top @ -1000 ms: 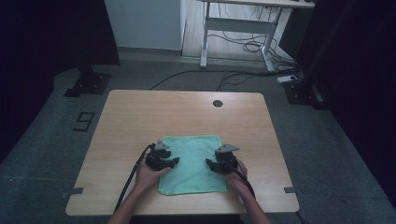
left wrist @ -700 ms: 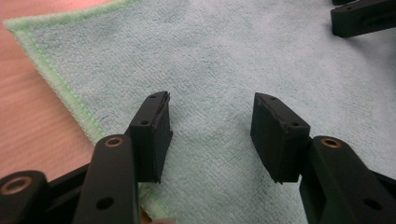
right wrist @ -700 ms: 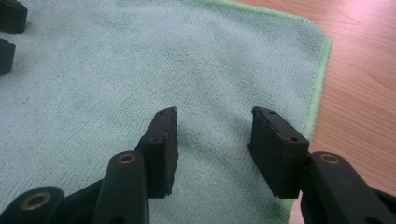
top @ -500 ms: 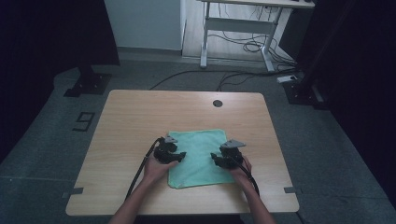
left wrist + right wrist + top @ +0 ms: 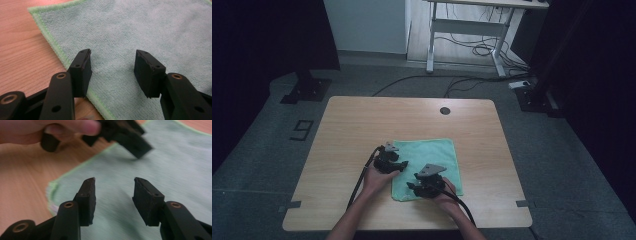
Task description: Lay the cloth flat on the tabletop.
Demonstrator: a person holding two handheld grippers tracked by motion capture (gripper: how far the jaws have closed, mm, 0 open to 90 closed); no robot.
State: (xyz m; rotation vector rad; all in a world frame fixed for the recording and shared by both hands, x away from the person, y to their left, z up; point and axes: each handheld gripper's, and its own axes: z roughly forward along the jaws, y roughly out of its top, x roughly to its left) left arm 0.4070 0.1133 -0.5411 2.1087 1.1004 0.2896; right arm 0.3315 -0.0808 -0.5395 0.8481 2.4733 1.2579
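A mint-green cloth [image 5: 432, 160] lies flat on the wooden table [image 5: 362, 125], near the front middle. At the cloth's left edge rests my left gripper [image 5: 398, 164]; its own view has the left gripper [image 5: 112, 53] open, its fingers low over the cloth [image 5: 140, 30] just inside the stitched hem. My right gripper [image 5: 414, 186] sits over the cloth's near left part, pointing left. Seen from its camera, the right gripper [image 5: 113, 180] is open above the cloth [image 5: 162, 162]; its jaws have just been closing a little, with nothing pinched between them. The left gripper's jaws and hand [image 5: 75, 130] are close ahead.
A round cable hole [image 5: 445, 110] is in the table's far side. Bare wood surrounds the cloth on the left, right and beyond. A white desk frame [image 5: 462, 30] and floor cables [image 5: 472, 50] stand behind the table. The table's front edge [image 5: 412, 225] is just behind my hands.
Both hands first shifted the cloth slightly away and to the right. The right gripper then slid left along the cloth's near side toward the left gripper, which stayed put.
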